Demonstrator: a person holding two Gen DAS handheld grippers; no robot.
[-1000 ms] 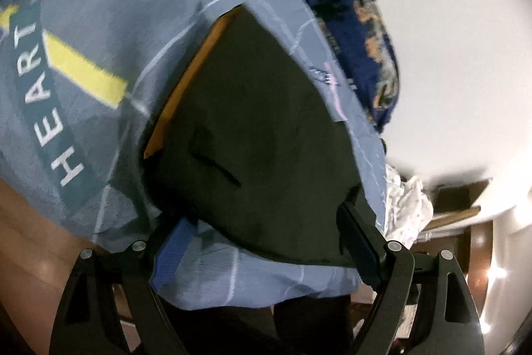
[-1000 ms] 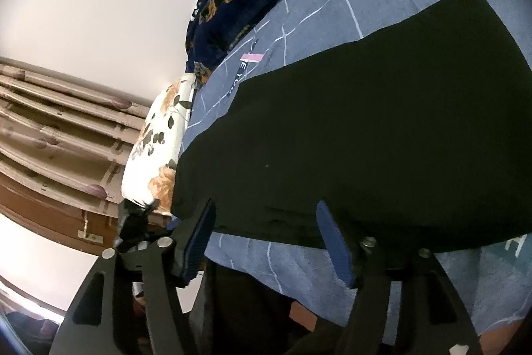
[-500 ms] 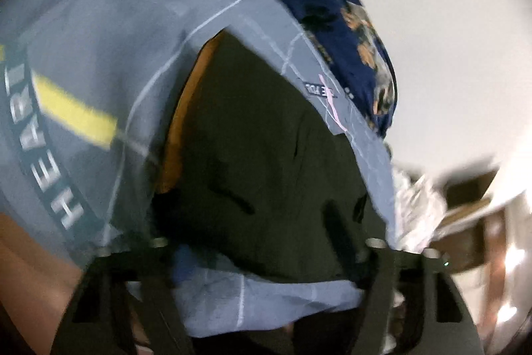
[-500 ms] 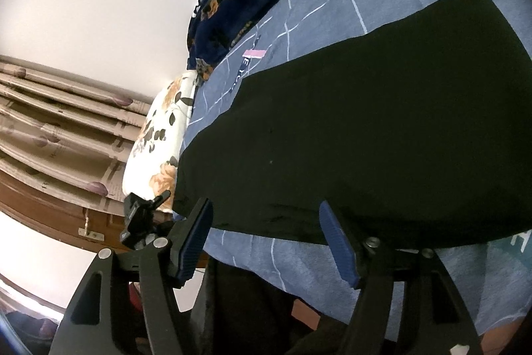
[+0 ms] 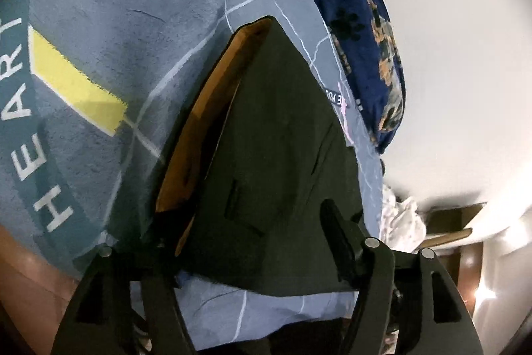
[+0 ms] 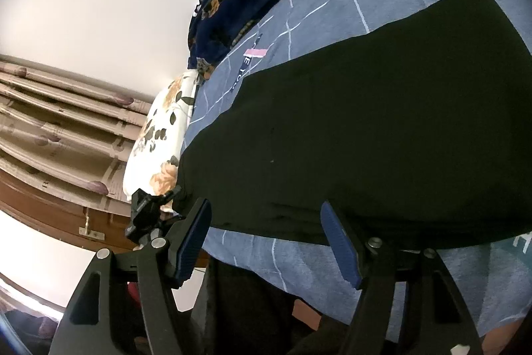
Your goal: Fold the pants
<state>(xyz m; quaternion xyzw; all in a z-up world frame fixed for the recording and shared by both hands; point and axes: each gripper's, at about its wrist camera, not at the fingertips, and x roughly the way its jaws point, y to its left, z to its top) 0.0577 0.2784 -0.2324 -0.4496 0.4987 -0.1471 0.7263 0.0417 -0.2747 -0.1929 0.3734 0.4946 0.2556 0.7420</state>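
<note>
pants (image 5: 282,155): black, flat on the blue blanket (image 5: 133,22) | left gripper (image 5: 252,242): fingers opening, pants edge between them | right gripper (image 6: 266,238): fingers wide, at pants' near edge, holding nothing

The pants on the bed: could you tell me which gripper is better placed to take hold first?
Probably left: the left gripper, jaws opening, already straddles the pants; the right gripper waits just short of their edge.

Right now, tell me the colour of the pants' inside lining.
Orange-brown lining inside the black pants, clearest in the left wrist view.
</note>
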